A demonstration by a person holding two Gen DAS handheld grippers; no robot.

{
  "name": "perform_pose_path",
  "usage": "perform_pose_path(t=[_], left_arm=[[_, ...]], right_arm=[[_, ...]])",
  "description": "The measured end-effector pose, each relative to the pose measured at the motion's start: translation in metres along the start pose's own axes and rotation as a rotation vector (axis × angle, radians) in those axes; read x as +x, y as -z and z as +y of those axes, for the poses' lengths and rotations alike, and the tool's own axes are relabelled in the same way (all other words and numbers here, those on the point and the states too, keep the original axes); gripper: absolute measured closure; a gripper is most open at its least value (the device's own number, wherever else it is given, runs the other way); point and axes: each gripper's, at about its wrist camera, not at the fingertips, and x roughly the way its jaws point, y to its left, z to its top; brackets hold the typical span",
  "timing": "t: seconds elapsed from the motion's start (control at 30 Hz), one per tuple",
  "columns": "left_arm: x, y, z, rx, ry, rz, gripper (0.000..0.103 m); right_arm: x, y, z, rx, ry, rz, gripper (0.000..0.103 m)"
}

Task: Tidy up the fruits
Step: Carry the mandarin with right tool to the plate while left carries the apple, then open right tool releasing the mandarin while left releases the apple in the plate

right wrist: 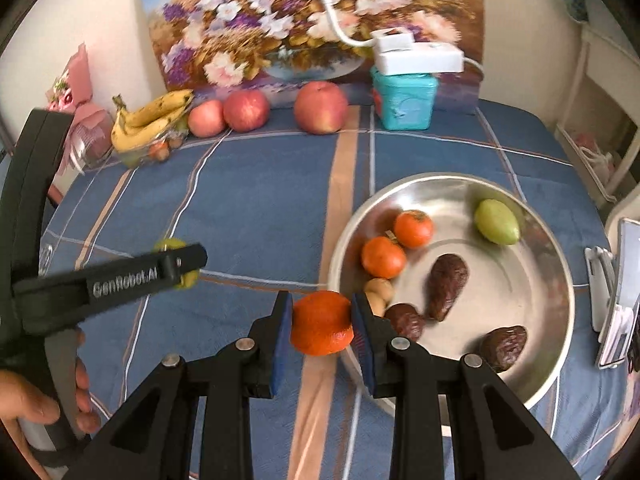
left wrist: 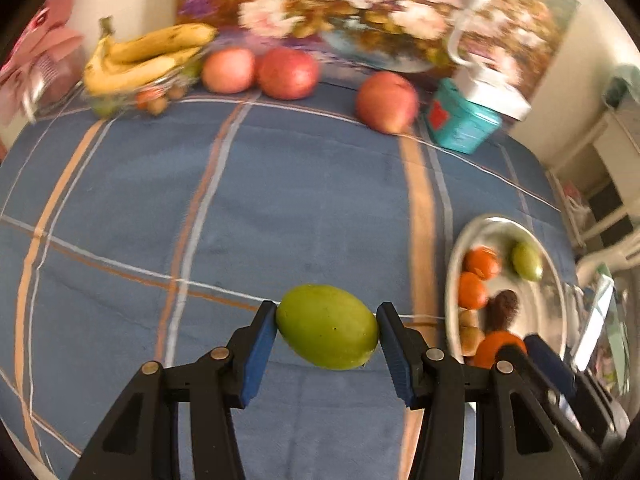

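Observation:
My left gripper (left wrist: 327,330) is shut on a green mango (left wrist: 327,326), held above the blue checked tablecloth. In the right wrist view the same left gripper (right wrist: 180,264) shows at the left, a hand on its handle, the green mango (right wrist: 173,245) mostly hidden behind a finger. My right gripper (right wrist: 322,330) is shut on an orange tangerine (right wrist: 322,328) just left of the metal bowl (right wrist: 540,320). The bowl holds two tangerines (right wrist: 414,228), a green mango (right wrist: 497,222), several dark brown fruits (right wrist: 447,284) and small tan fruits (right wrist: 380,290). From the left wrist the bowl (left wrist: 492,226) lies at the right.
At the table's back stand three red apples (right wrist: 321,107), a glass dish with bananas (right wrist: 150,118) and small fruits, a teal box (right wrist: 404,100) with a white lamp base on it, and a flower painting (right wrist: 312,20). A phone on a stand (right wrist: 618,292) sits right of the bowl.

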Motion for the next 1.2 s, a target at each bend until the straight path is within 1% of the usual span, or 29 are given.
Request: perform_pose_path(t=[0.03, 0.1, 0.2, 0.33, 0.4, 0.43, 0.5, 0.57, 0.67, 0.87, 0.93, 0.97, 1.03, 1.07, 1.1, 1.2], left_arm=[[-0.001, 0.001, -0.010, 0.023, 0.021, 0.001, 0.049], [-0.002, 0.003, -0.025, 0.064, 0.037, -0.005, 0.049], [-0.003, 0.009, -0.057, 0.155, 0.064, -0.019, 0.049], [0.005, 0.017, -0.093, 0.237, 0.156, -0.006, 0.049], [0.011, 0.018, -0.104, 0.260, 0.164, -0.013, 0.049], [0.015, 0.018, -0.110, 0.273, 0.155, -0.019, 0.049], [0.022, 0.018, -0.114, 0.279, 0.150, -0.031, 0.048], [0.026, 0.018, -0.114, 0.271, 0.164, -0.033, 0.047], [0.023, 0.015, -0.109, 0.242, 0.178, -0.050, 0.031], [0.020, 0.014, -0.101, 0.227, 0.147, -0.060, 0.030], [0.021, 0.013, -0.094, 0.205, 0.134, -0.058, 0.026], [0.021, 0.012, -0.090, 0.196, 0.127, -0.059, 0.021], [0.021, 0.011, -0.081, 0.178, 0.089, -0.065, 0.014], [0.021, 0.010, -0.077, 0.175, 0.072, -0.067, 0.006], [0.022, 0.010, -0.071, 0.166, 0.042, -0.072, 0.000], [0.024, 0.009, -0.058, 0.147, -0.007, -0.084, 0.000]], right_arm=[[-0.002, -0.001, -0.004, 0.013, 0.001, -0.009, 0.072], [-0.005, -0.002, -0.017, 0.046, 0.020, -0.022, 0.072], [-0.010, -0.004, -0.041, 0.084, 0.119, -0.029, 0.072], [-0.013, 0.000, -0.081, 0.197, 0.210, -0.016, 0.072], [-0.010, 0.004, -0.101, 0.259, 0.246, 0.007, 0.072], [-0.008, 0.006, -0.107, 0.282, 0.251, 0.015, 0.072], [-0.007, 0.008, -0.117, 0.324, 0.232, 0.009, 0.072], [-0.008, 0.009, -0.120, 0.338, 0.221, 0.007, 0.071], [-0.007, 0.007, -0.116, 0.322, 0.224, 0.005, 0.070], [-0.008, 0.007, -0.113, 0.313, 0.216, -0.006, 0.070], [-0.009, 0.006, -0.111, 0.304, 0.222, -0.009, 0.070], [-0.009, 0.006, -0.110, 0.301, 0.221, -0.009, 0.069], [-0.009, 0.005, -0.107, 0.296, 0.218, -0.009, 0.055], [-0.008, 0.005, -0.107, 0.295, 0.219, -0.009, 0.040], [-0.007, 0.005, -0.106, 0.295, 0.226, -0.009, 0.032], [-0.002, 0.006, -0.105, 0.293, 0.225, 0.000, 0.027]])
